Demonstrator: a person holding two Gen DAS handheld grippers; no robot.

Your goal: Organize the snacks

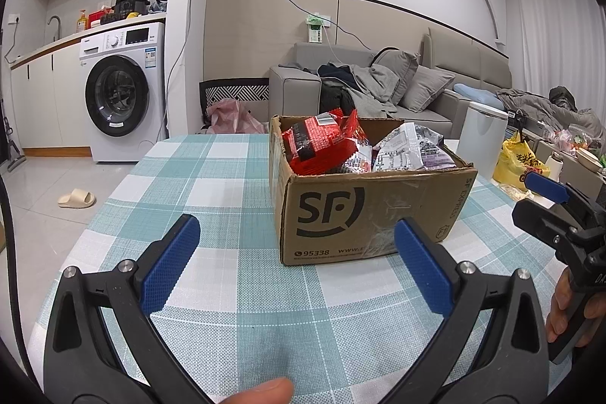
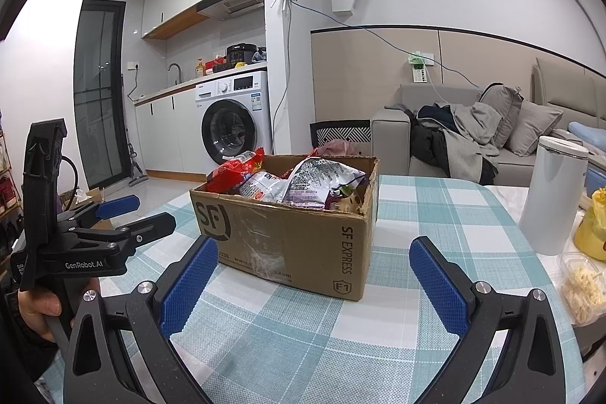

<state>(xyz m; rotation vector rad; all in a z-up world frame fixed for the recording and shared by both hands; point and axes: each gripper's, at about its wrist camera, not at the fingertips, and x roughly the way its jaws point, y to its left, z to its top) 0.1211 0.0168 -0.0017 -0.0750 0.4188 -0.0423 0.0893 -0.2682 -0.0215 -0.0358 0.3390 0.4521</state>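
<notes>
Cardboard box (image 1: 363,214) walls hide most snack bags (image 1: 325,146); left gripper (image 1: 299,267) and right gripper (image 2: 314,283) gape wide, empty.

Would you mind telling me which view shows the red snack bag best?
The left wrist view: the red snack bag faces it, propped high in the cardboard box. The right wrist view catches only its edge behind the box's far corner.

Left claw (image 1: 295,260) spread wide, empty, above checked tablecloth (image 1: 212,177); cardboard box (image 1: 363,218) of snack packets (image 1: 325,146) ahead.
</notes>
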